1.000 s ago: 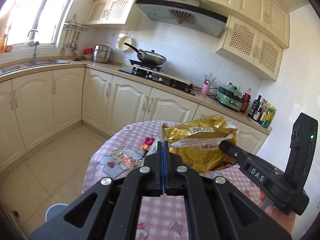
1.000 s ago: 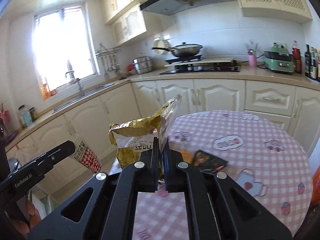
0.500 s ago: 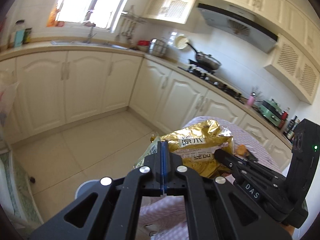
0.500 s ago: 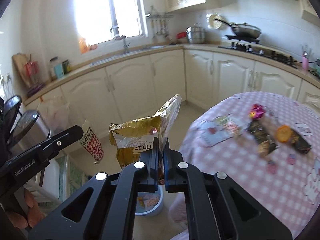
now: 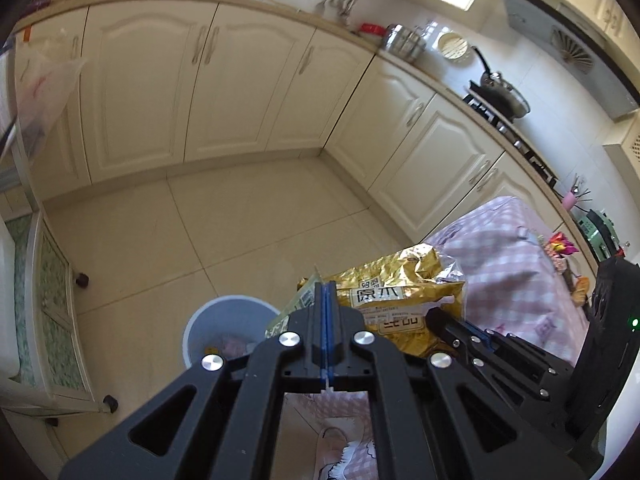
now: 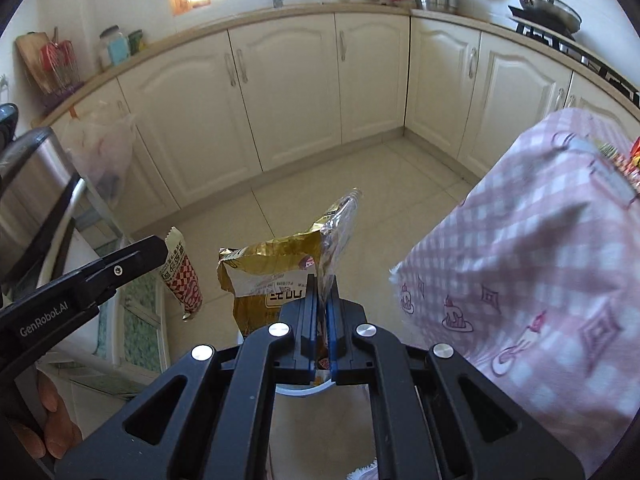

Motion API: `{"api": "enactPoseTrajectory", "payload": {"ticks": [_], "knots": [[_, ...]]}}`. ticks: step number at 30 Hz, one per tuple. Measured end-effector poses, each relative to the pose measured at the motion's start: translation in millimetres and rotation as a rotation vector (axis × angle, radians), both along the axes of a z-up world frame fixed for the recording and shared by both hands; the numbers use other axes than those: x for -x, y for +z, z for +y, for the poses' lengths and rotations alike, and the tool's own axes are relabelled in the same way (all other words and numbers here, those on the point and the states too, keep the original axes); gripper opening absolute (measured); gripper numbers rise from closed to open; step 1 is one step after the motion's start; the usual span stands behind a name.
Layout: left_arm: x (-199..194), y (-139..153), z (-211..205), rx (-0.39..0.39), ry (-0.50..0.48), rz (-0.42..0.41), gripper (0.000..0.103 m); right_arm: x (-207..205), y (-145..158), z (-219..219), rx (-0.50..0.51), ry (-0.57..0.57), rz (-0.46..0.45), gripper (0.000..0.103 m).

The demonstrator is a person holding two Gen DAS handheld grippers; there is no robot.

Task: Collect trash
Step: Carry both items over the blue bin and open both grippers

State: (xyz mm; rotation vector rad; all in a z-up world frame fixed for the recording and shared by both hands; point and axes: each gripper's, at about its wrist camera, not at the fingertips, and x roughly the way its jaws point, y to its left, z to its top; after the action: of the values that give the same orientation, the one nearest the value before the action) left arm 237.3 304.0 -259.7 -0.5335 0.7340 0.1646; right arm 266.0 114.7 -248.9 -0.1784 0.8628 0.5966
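bin [image 5: 230, 322] left view, red-checked wrapper [image 6: 182, 276] right view

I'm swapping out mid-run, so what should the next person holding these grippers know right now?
Left gripper: shut on a small red-and-white checked wrapper.
Right gripper: shut on the gold snack bag.
Both hang above the floor beside the pink checked table, near the pale blue bin, which already holds some trash.
Done: two pieces lifted off the table.
Left: drop both into the bin, then fetch the wrappers still on the table.
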Motion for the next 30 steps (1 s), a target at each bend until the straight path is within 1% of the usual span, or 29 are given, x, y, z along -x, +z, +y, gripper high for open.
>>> {"api": "enactPoseTrajectory", "payload": {"ticks": [5,7,8,9,11,12,20,30], "knots": [[-21.4,-29.0,9.7,0.018,-0.016,0.055,0.001,-17.8,-26.0,5.1,0.023,-0.022,0.042,0.003],[-29.4,-36.2,12.5,0.018,0.0,0.077,0.002,-22.7,-31.6,6.8,0.031,-0.033,0.048,0.003],[-33.4,-39.1,13.0,0.028,-0.004,0.08,0.006,-25.9,-34.9,7.0,0.032,-0.039,0.055,0.003],[-36.3,-43.0,14.2,0.042,-0.009,0.086,0.018,-26.5,-38.3,7.2,0.034,-0.042,0.059,0.003],[-37.5,-48.1,16.7,0.038,0.01,0.098,0.038,-29.6,-43.7,8.0,0.04,-0.044,0.066,0.003],[-37.5,-49.3,16.7,0.033,0.023,0.099,0.042,-31.0,-46.5,9.0,0.04,-0.044,0.076,0.003],[-32.3,-62.3,21.2,0.051,0.049,0.129,0.044,-31.2,-61.0,24.1,0.059,-0.021,0.105,0.003],[-22.7,-64.1,34.0,0.046,0.089,0.135,0.044,-30.4,-61.0,44.0,0.049,0.007,0.103,0.004]]}}
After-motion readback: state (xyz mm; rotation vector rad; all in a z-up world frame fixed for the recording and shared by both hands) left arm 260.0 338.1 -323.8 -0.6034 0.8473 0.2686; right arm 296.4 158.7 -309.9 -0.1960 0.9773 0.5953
